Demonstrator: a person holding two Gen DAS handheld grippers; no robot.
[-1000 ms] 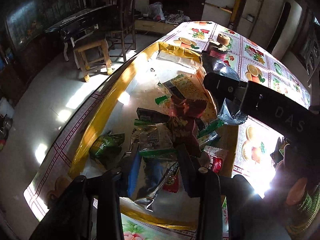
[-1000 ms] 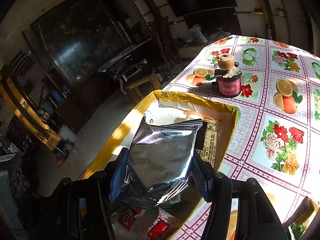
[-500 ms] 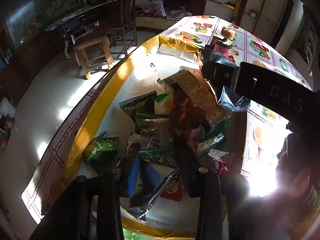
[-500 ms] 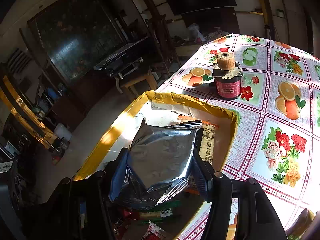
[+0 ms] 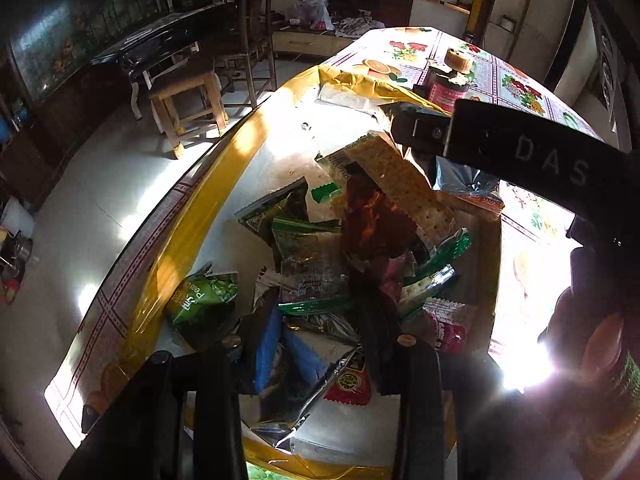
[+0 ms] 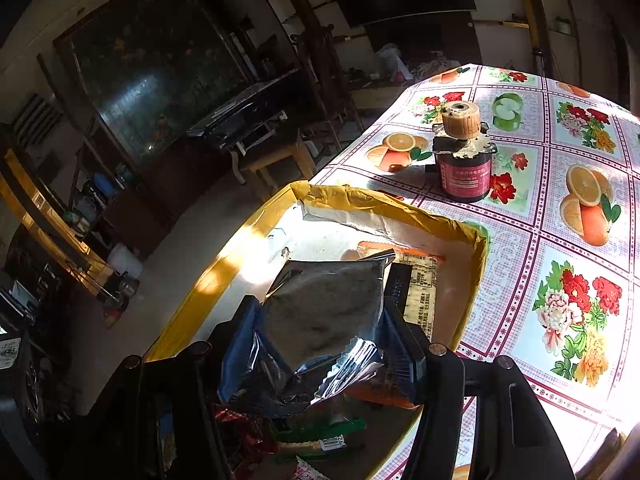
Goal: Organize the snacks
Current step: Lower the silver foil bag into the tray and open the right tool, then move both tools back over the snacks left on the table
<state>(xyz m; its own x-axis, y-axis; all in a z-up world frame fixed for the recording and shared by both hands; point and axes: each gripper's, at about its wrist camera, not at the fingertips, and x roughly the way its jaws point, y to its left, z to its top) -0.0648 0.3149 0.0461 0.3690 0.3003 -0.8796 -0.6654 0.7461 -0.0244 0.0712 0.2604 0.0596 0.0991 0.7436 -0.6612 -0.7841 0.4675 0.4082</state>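
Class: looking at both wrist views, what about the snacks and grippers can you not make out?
- Left view: glare hides the table right of the tray.
- Right view: silver packet in the right gripper hides the snacks beneath.
- Jar label: too small.

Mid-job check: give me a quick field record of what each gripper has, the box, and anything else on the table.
left gripper: shut on a blue-and-silver packet low over the pile
right gripper: shut on silver foil bag, held above the box
box: yellow-edged cardboard, open, on the table
box contents: loose packets, including cracker pack and green pea snack
tablecloth: fruit and flower print
other: dark jar with red label beyond the box
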